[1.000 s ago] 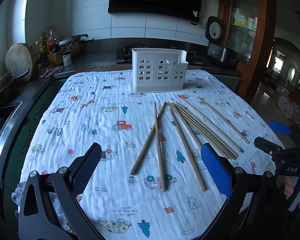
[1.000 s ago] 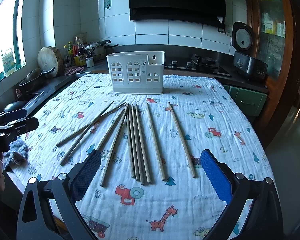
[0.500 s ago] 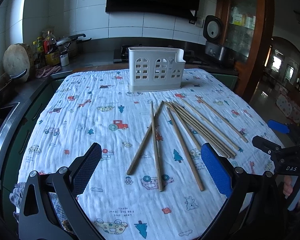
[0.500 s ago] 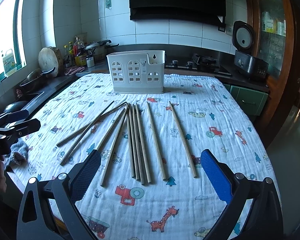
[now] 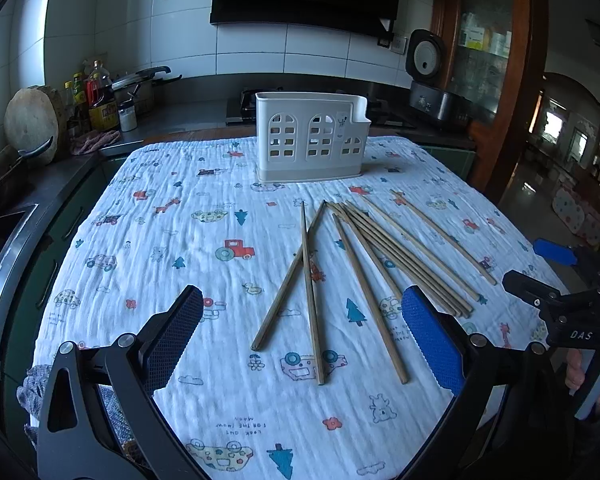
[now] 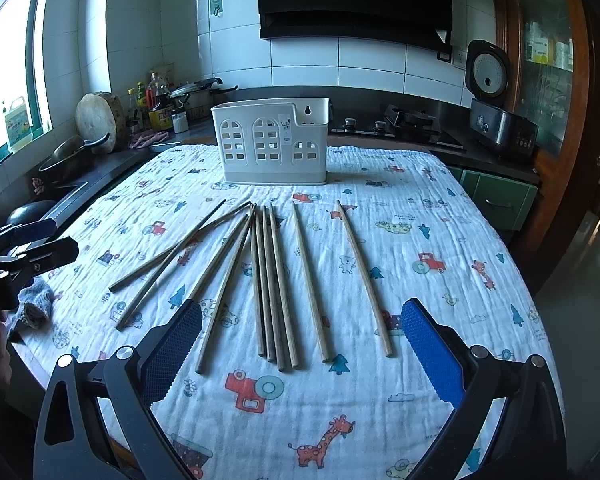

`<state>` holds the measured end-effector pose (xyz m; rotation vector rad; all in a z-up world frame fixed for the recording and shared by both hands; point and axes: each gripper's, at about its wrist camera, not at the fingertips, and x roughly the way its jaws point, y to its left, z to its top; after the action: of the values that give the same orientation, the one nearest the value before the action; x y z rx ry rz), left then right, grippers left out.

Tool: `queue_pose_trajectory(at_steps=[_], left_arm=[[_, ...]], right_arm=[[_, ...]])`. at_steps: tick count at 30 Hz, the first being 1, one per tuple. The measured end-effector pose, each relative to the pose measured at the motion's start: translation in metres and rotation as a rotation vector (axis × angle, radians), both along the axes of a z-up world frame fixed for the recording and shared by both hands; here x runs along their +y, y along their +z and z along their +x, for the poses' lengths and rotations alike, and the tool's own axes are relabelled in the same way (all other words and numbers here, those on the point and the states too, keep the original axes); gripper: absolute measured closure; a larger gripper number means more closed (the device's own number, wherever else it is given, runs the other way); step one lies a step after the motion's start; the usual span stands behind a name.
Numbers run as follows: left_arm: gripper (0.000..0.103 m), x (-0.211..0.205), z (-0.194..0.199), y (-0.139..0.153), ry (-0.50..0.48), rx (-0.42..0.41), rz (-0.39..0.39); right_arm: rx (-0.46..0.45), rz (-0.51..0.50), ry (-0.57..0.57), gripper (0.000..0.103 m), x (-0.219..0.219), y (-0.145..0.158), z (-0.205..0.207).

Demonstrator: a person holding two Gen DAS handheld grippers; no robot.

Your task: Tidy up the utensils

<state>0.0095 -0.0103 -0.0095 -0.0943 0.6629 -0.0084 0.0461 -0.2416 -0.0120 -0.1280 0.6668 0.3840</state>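
Several wooden chopsticks (image 5: 364, 272) lie fanned out on the patterned cloth, and also show in the right wrist view (image 6: 272, 280). A white utensil holder (image 5: 310, 140) with arched cut-outs stands upright behind them; in the right wrist view it (image 6: 272, 144) stands at the table's far middle. My left gripper (image 5: 300, 340) is open and empty, above the near ends of two crossed chopsticks. My right gripper (image 6: 300, 344) is open and empty, above the near ends of the middle bundle. Each gripper shows at the edge of the other's view.
The table (image 5: 140, 240) wears a white cartoon-print cloth. A counter at the left holds bottles (image 5: 100, 100), a pot and a round wooden board (image 5: 30, 122). A sink (image 6: 32, 212) lies at the left. A rice cooker (image 6: 496, 120) and a stove stand behind.
Both grippers have shifted only slightly; the left view has drifted a little closer to the chopsticks. The chopsticks and holder have not moved.
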Motion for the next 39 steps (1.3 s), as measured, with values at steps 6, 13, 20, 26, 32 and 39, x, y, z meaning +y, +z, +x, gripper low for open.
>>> queue_pose_trajectory(at_steps=[6,13,20,26,32,39], left_arm=[[0.005,0.001,0.002,0.000,-0.002,0.004,-0.005],[0.006,0.000,0.005,-0.003,-0.007,0.009,-0.012],[0.006,0.000,0.008,-0.007,-0.007,0.017,-0.016],[0.006,0.000,0.013,-0.011,-0.011,0.030,-0.017],[0.006,0.001,0.017,-0.013,-0.010,0.034,-0.020],[0.006,0.003,0.020,-0.010,-0.006,0.026,-0.016]], right_arm=[[-0.003,-0.001,-0.003,0.006,-0.002,0.001,0.003],[0.003,-0.002,-0.001,0.006,-0.003,-0.002,0.007],[0.004,-0.003,-0.009,0.006,-0.008,-0.004,0.014],[0.006,-0.011,-0.012,0.006,-0.009,-0.004,0.018],[0.013,0.001,-0.014,0.006,-0.010,-0.005,0.022],[0.011,-0.002,-0.012,0.006,-0.010,-0.006,0.024]])
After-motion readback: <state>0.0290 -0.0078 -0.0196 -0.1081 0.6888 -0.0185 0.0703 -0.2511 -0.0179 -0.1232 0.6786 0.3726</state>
